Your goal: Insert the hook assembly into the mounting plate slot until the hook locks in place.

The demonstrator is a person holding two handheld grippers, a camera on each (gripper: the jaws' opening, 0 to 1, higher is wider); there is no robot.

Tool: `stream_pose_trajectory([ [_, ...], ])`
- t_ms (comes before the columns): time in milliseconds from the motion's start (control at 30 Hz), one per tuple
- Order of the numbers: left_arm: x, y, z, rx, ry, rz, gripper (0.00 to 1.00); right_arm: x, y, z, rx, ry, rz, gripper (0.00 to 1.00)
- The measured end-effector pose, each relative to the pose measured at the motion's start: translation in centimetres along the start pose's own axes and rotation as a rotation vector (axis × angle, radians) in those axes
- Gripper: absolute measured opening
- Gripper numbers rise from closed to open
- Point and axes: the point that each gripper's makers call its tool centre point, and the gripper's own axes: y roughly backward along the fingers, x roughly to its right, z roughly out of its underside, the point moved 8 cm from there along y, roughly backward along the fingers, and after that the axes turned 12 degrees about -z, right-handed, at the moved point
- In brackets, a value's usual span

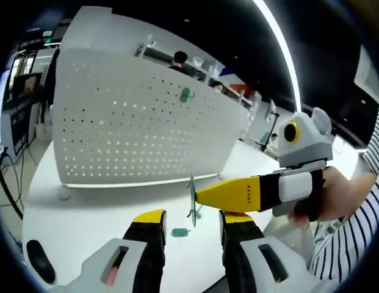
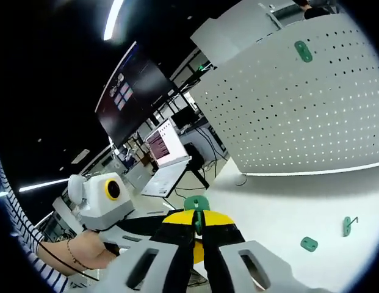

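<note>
Carry toward the pegboard (image 1: pixel 134 122) slowly, nose first, with the green piece (image 2: pixel 195 203) held square to the board's face. Judged to be the hook assembly, pinched tight at the tips of the right gripper (image 2: pixel 199 218), jaws pressed together on it. Still well short of the pegboard, out over the table (image 1: pixel 85 207) in front of the board's lower edge. Aim for the green mounting plate (image 2: pixel 303 51), fixed high on the pegboard's face near its upper far corner. Line up with the slot before pushing, then press straight in without twisting until a lock seems made; slot itself too small to make out from here. Keep the left gripper (image 1: pixel 192 223) low in front of the pegboard, jaws spread and holding nothing, clear of the path. Mind the strays on the table ahead of the pegboard's lower edge: a loose green plate (image 1: pixel 180 232) lying flat and, just beside it, a small upright hook part (image 1: pixel 192 198). Avoid sweeping either off, and avoid blocking the pegboard from view.
</note>
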Motion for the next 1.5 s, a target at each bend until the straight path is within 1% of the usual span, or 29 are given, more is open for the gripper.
stream_pose_trajectory([
  [100, 0.0, 0.0, 0.2, -0.012, -0.009, -0.004, 0.55, -0.2, 0.1, -0.3, -0.003, 0.036, -0.003, 0.00],
  [233, 0.0, 0.1, 0.2, -0.011, -0.014, 0.002, 0.58, -0.5, 0.1, -0.6, -0.018, 0.098, -0.007, 0.00],
  [267, 0.1, 0.1, 0.2, -0.009, -0.017, 0.000, 0.60, -0.6, 0.0, -0.6, -0.021, 0.101, -0.007, 0.00],
  [400, 0.2, 0.2, 0.2, 0.004, -0.014, -0.001, 0.73, -0.6, 0.0, -0.6, -0.023, 0.109, -0.011, 0.00],
  [467, 0.3, 0.3, 0.0, 0.013, -0.018, 0.007, 0.74, -0.6, 0.0, -0.6, -0.028, 0.122, -0.008, 0.00],
  [533, 0.3, 0.3, 0.0, 0.014, -0.021, 0.012, 0.72, -0.6, 0.1, -0.7, -0.026, 0.121, -0.010, 0.00],
  [633, 0.3, 0.3, 0.1, 0.011, 0.002, 0.017, 0.80, -0.3, 0.3, -0.9, -0.029, 0.148, 0.008, 0.00],
  [800, 0.5, 0.4, 0.2, 0.011, -0.006, 0.027, 0.88, 0.0, 0.5, -1.0, -0.040, 0.181, 0.020, 0.00],
  [900, 0.7, 0.4, 0.0, 0.020, -0.002, 0.039, 0.94, 0.2, 0.7, -1.0, -0.037, 0.182, 0.023, 0.00],
  [967, 0.8, 0.4, -0.1, 0.025, 0.012, 0.051, 0.96, 0.3, 0.8, -1.1, -0.033, 0.175, 0.023, 0.00],
  [1033, 0.7, 0.5, -0.1, 0.032, 0.030, 0.048, 0.96, 0.3, 0.8, -1.2, -0.017, 0.153, 0.010, 0.00],
  [1100, 0.7, 0.5, -0.1, 0.036, 0.041, 0.047, 0.97, 0.2, 0.8, -1.3, -0.019, 0.175, 0.019, 0.00],
  [1267, 0.8, 0.6, -0.2, 0.042, 0.055, 0.046, 1.00, 0.1, 0.7, -1.4, -0.014, 0.188, 0.015, 0.00],
  [1400, 1.0, 0.7, -0.3, 0.044, 0.065, 0.053, 1.00, 0.1, 0.8, -1.6, 0.008, 0.183, 0.017, 0.00],
  [1500, 1.1, 0.7, -0.5, 0.046, 0.071, 0.058, 1.00, -0.1, 0.8, -1.8, 0.016, 0.206, 0.020, 0.00],
])
